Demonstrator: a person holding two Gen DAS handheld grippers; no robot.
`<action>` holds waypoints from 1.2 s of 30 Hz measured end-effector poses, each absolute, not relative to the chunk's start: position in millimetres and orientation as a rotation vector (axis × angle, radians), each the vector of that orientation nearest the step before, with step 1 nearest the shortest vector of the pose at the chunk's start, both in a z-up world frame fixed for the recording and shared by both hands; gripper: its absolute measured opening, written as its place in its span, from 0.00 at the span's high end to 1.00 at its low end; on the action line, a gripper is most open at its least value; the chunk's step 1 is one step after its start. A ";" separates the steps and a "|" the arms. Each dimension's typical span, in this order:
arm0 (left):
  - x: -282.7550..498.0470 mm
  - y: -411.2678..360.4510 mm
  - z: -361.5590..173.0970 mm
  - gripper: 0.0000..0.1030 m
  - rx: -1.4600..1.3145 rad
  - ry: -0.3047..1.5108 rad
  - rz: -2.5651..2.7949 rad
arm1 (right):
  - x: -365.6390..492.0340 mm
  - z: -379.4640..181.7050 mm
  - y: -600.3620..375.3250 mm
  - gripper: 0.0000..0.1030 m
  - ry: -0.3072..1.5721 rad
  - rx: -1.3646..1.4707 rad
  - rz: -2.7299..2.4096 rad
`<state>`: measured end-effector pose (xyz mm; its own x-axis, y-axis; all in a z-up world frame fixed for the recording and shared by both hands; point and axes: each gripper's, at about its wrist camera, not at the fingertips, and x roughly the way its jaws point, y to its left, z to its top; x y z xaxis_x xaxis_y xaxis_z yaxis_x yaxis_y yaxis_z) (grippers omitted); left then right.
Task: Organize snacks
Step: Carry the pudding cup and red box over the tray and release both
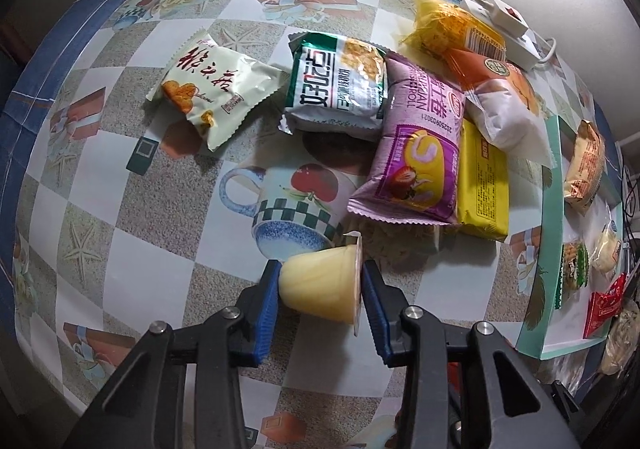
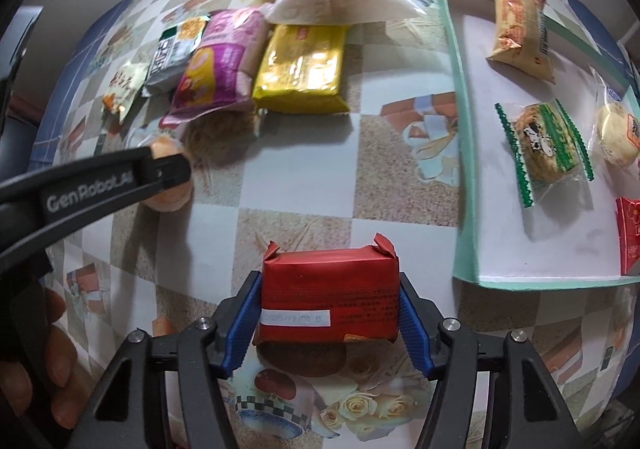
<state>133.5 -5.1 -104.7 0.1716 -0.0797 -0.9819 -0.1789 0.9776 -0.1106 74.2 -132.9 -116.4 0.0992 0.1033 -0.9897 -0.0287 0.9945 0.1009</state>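
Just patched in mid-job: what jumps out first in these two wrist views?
Both grippers are loaded: the left gripper is shut on a pale yellow pudding cup, the right gripper on a red wrapped snack. Behind them lies a bright heap of packets, the purple roll-cake pack on top; a green-rimmed tray sits right.
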 end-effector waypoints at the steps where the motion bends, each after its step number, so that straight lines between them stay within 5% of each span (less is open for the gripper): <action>1: 133.4 -2.3 -105.2 0.60 -0.220 1.398 0.074 | 75.0 -115.7 -135.1 0.36 1.467 0.064 0.095; 18: 129.5 22.1 -37.4 0.60 -0.253 1.220 0.088 | 99.1 -48.6 -177.8 0.37 1.292 0.154 0.063; 36: 129.4 -57.1 -5.1 0.60 -0.135 1.096 -0.008 | 101.0 -32.6 -276.2 0.37 1.205 0.275 -0.238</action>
<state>129.4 -57.1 -5.1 0.4582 -0.0730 -0.8859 -0.0604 0.9918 -0.1129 101.0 -276.2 -32.6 0.3404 -0.0350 -0.9396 0.3251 0.9420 0.0827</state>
